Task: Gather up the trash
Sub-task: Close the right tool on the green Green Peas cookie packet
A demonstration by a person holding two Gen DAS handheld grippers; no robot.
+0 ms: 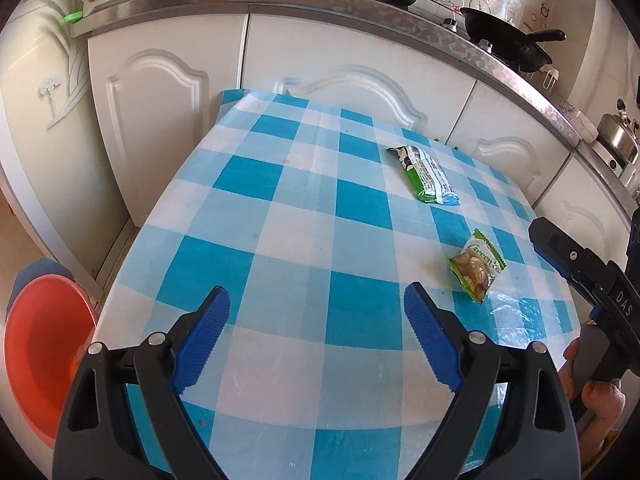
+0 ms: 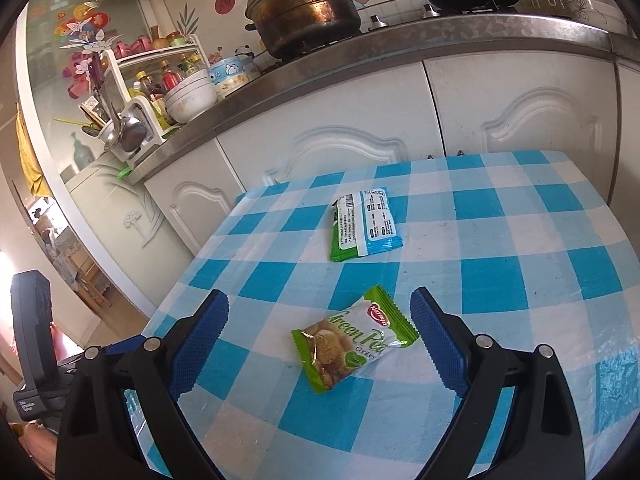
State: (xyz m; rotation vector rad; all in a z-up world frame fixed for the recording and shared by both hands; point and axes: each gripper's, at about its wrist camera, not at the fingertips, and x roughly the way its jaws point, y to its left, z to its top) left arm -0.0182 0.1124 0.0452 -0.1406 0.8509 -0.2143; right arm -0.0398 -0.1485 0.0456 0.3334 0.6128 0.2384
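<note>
Nothing looks collected yet: 2 wrappers, a green crinkled cookie packet (image 2: 354, 340) and a green-and-blue flat packet (image 2: 366, 222), lie on the checked-cloth bench (image 2: 520, 240), while both the left gripper (image 1: 316, 344) and right gripper (image 2: 320, 340) gape empty.

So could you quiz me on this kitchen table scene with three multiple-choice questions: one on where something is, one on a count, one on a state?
1. Where does the orange basin sit?
A. On the table
B. Low beside the table, off its left edge
C. On the counter

2. How many snack wrappers lie on the checked tablecloth?
A. One
B. Two
C. Four

3. How is the right gripper?
A. Open, holding nothing
C. Shut on a wrapper
B. Shut, empty

Answers: 1 B, it shows below the table's edge. 2 B, the green pea cookie wrapper and the green and blue wrapper. 3 A, its fingers stand wide apart of the cookie wrapper.
</note>
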